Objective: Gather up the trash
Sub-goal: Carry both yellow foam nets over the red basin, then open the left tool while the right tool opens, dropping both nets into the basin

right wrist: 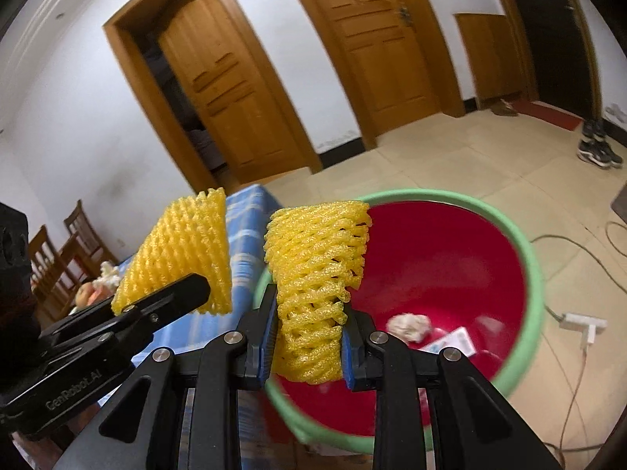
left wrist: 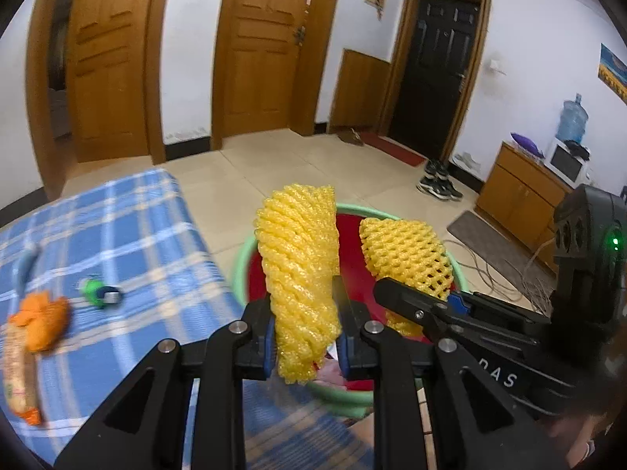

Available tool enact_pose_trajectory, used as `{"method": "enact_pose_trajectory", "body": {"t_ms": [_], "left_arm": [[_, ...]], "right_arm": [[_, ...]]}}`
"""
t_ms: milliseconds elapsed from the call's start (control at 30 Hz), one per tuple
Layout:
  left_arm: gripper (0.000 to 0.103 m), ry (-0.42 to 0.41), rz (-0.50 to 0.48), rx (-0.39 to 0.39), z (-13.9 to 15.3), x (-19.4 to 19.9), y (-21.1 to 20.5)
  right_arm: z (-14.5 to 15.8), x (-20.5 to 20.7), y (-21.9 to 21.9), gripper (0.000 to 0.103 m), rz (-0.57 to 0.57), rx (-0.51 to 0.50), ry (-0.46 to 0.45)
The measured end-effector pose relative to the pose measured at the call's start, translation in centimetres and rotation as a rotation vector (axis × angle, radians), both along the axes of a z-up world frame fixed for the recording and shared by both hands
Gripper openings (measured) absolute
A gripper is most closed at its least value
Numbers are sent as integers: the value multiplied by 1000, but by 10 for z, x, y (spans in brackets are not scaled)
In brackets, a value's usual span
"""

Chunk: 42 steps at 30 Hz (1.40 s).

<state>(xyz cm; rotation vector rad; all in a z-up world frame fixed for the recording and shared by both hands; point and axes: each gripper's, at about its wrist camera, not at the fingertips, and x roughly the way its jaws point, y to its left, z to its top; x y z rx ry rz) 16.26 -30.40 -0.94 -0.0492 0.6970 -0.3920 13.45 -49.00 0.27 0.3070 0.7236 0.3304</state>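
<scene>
The left gripper (left wrist: 305, 337) clamps a yellow foam net (left wrist: 299, 274); the right gripper (right wrist: 307, 342) clamps a second foam net (right wrist: 313, 274) over the red basin (right wrist: 533, 274) (paper scraps inside), beside the blue checked cloth (left wrist: 129, 235), on a tiled floor.

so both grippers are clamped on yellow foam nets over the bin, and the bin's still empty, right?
Not empty. The right wrist view shows a crumpled white wad and a flat packet in the red bin. The rest stands: the left gripper and right gripper each clamp a yellow foam net.
</scene>
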Motion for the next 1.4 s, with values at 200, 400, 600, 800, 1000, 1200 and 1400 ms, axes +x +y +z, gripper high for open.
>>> {"method": "enact_pose_trajectory", "body": {"t_ms": [200, 400, 600, 800, 1000, 1200, 1400], "left_arm": [[22, 5, -69, -1, -6, 1, -16], [59, 32, -22, -25, -7, 6, -10], [77, 6, 11, -53, -3, 0, -2], [83, -27, 24, -43, 0, -6, -2], [86, -61, 27, -23, 3, -9, -4], [93, -84, 37, -21, 6, -13, -4], [94, -67, 39, -22, 5, -11, -2]], "right_arm": [[-13, 4, -18, 28, -38, -29, 42], [-20, 10, -15, 29, -35, -65, 64], [-19, 11, -6, 29, -12, -91, 59], [-19, 12, -5, 30, -4, -84, 53], [-17, 10, -4, 71, -42, -119, 26], [-4, 2, -3, 87, -81, -169, -64], [-8, 8, 1, 87, -70, -174, -35]]}}
